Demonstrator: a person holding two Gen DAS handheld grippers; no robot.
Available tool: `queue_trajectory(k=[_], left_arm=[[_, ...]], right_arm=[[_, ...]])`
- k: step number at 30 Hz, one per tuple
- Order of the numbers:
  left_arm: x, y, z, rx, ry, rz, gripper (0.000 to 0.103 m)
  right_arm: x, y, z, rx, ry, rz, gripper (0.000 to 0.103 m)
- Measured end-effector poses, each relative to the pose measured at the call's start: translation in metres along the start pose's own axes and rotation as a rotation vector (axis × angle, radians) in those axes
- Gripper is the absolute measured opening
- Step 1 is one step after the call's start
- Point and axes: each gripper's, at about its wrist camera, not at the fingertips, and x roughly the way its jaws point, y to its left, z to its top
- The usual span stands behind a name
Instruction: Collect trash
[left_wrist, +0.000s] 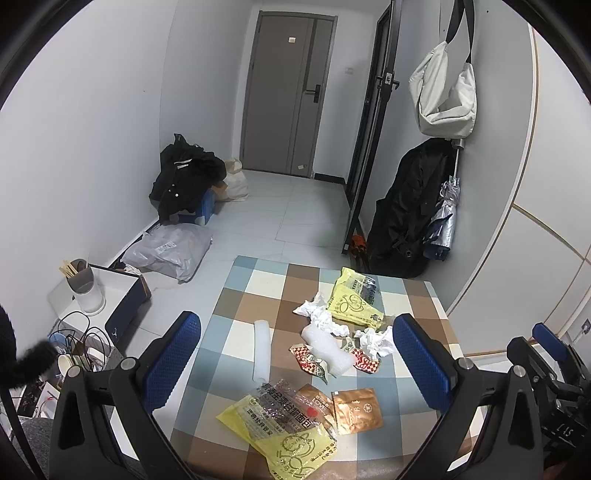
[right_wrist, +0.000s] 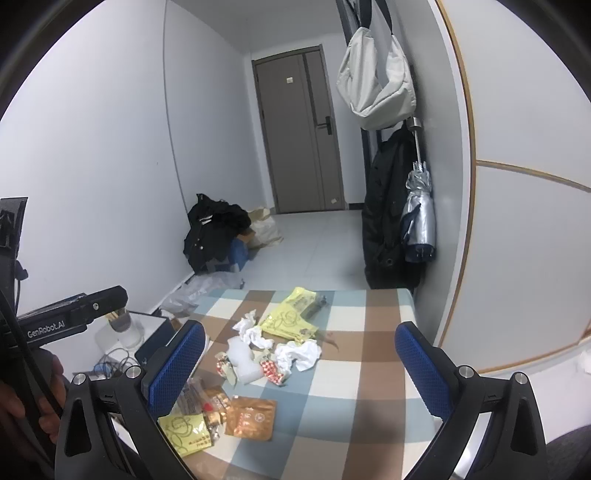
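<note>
Trash lies scattered on a checked tablecloth (left_wrist: 236, 314) (right_wrist: 369, 332). Nearest is a yellow wrapper (left_wrist: 284, 439) (right_wrist: 184, 430) beside an orange-brown packet (left_wrist: 356, 410) (right_wrist: 251, 419). Farther on lie a white foam roll (left_wrist: 261, 349), a bubble-wrap piece (left_wrist: 327, 349) (right_wrist: 243, 360), crumpled tissues (left_wrist: 375, 341) (right_wrist: 299, 352), small red-checked wrappers (left_wrist: 365, 360) (right_wrist: 271, 369) and a second yellow bag (left_wrist: 354, 299) (right_wrist: 291, 314). My left gripper (left_wrist: 297, 356) hangs open above the pile, holding nothing. My right gripper (right_wrist: 301, 373) is open too, over the table's near side.
A white bag (left_wrist: 445, 92) (right_wrist: 376, 81), a black coat (left_wrist: 406, 210) and a folded umbrella (right_wrist: 419, 218) hang on the right wall. Dark clothes (left_wrist: 184, 177) and plastic bags (left_wrist: 170, 251) lie on the floor at left. A cup with sticks (left_wrist: 83, 284) stands on a side box. A hand (right_wrist: 37, 398) holds the left tool.
</note>
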Motion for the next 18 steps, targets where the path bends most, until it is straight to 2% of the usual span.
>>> queue_trajectory(k=[18], left_arm=[[0.0007, 0.0007, -0.0031, 0.003, 0.012, -0.006, 0.102]], right_arm=[[0.0015, -0.0003, -0.0026, -0.003, 0.012, -0.001, 0.103]])
